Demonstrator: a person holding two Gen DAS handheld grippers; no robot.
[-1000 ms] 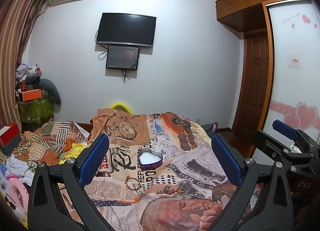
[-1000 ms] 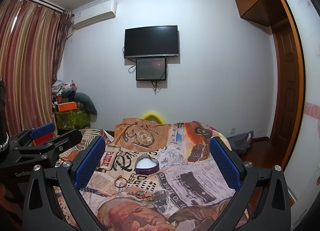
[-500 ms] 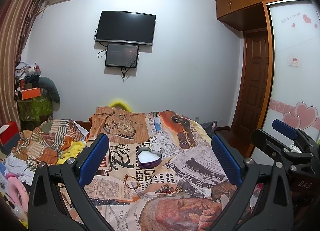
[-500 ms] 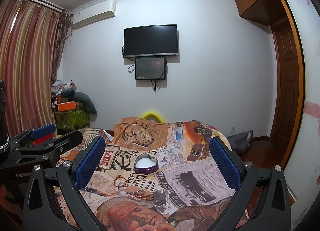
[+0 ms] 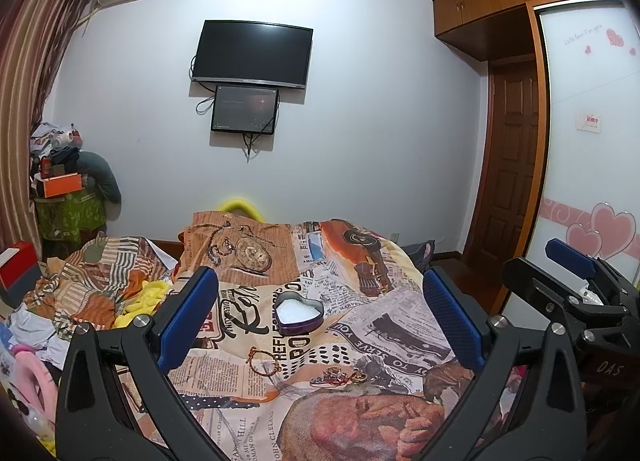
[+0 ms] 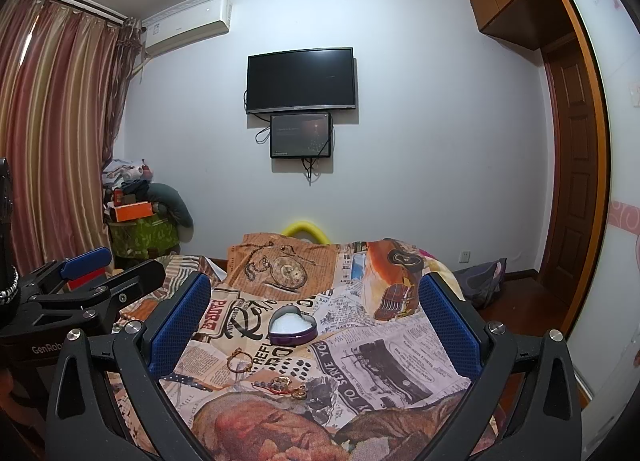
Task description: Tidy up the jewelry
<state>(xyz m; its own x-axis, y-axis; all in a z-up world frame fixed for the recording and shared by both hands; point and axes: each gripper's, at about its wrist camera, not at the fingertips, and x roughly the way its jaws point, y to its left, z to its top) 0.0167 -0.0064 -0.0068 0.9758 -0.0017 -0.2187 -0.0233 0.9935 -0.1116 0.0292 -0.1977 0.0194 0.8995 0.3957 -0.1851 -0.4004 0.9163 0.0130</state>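
A purple heart-shaped tin with a white lining lies open on the printed bedspread; it also shows in the right wrist view. Nearer lie a gold bracelet and a small heap of rings and a red cord. My left gripper is open and empty, held above the bed short of the jewelry. My right gripper is open and empty too, to the right of the left one. Each gripper shows at the edge of the other's view.
Rumpled clothes and bedding pile up on the left of the bed. A yellow ring peeks over the far edge. A TV hangs on the far wall. A wardrobe and wooden door stand to the right.
Both views have drifted slightly, so the tin and jewelry sit a little higher in frame. Both grippers stay open and nothing was picked up.
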